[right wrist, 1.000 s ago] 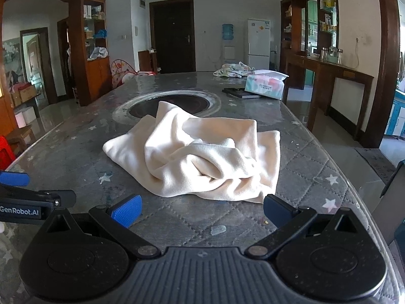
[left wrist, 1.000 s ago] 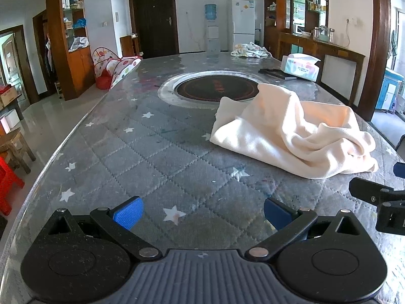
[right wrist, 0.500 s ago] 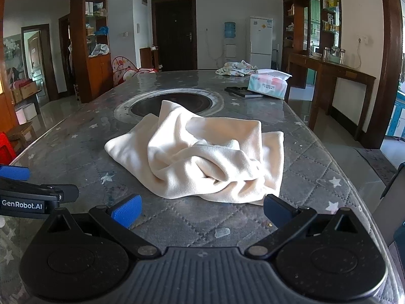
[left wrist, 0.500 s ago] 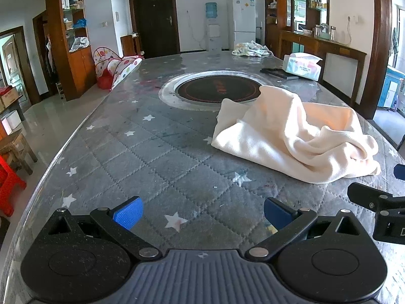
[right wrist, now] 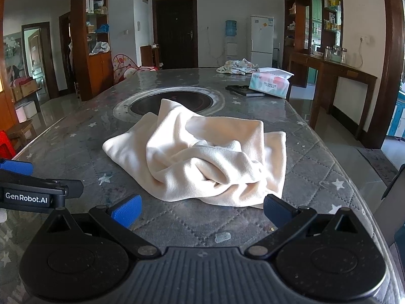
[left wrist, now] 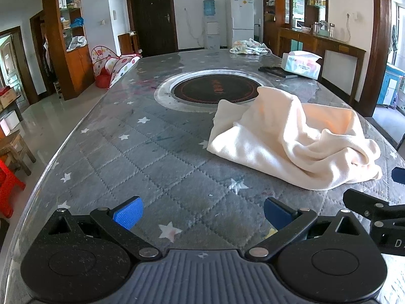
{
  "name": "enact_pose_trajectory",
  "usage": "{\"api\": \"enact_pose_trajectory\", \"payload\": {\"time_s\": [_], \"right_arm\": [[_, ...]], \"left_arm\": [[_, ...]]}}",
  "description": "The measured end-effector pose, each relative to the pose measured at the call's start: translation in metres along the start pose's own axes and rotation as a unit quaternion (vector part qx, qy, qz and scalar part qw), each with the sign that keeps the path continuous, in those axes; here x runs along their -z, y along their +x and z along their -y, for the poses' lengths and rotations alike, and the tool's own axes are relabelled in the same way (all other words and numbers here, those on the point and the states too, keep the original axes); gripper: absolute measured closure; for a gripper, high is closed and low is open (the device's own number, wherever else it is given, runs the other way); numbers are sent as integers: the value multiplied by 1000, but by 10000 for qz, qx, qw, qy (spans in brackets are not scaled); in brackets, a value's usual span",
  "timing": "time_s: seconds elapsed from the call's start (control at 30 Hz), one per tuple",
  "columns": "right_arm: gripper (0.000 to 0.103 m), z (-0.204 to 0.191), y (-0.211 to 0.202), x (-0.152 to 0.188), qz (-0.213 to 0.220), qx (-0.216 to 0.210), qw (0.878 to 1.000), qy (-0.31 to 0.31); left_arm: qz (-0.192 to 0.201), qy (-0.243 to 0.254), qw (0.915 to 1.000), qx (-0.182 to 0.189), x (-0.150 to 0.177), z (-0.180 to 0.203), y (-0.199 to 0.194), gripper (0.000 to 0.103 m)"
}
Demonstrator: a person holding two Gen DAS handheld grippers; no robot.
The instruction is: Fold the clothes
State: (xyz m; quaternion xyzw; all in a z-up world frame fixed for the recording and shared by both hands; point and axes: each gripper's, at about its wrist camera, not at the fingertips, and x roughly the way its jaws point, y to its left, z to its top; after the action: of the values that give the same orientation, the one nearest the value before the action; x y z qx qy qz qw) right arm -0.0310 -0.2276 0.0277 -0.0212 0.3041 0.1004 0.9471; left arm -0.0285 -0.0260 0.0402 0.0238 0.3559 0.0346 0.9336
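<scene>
A crumpled cream cloth lies in a heap on the grey quilted star-patterned table. My left gripper is open and empty, low over the table, with the cloth ahead to its right. In the right wrist view my right gripper is open and empty, its blue pads just short of the cloth's near edge. Each gripper shows at the edge of the other's view: the right gripper's finger and the left gripper's finger.
A round dark hotplate is set into the table behind the cloth. Further back sit a tissue pack, a flat black item and a bundle of patterned fabric. The table edge drops off on both sides.
Both grippers have drifted slightly forward and the views tilted a little; the cloth sits a bit closer to the right gripper. Jaws stay open and the cloth has not moved.
</scene>
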Motion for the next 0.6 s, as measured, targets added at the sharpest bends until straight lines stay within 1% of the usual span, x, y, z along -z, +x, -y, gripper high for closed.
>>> {"api": "enact_pose_trajectory", "payload": {"time_s": [0.6], "right_arm": [[0, 2, 10, -4, -63, 7, 10000, 8]], "left_arm": [[-150, -26, 9999, 9, -6, 5, 13, 0]]}}
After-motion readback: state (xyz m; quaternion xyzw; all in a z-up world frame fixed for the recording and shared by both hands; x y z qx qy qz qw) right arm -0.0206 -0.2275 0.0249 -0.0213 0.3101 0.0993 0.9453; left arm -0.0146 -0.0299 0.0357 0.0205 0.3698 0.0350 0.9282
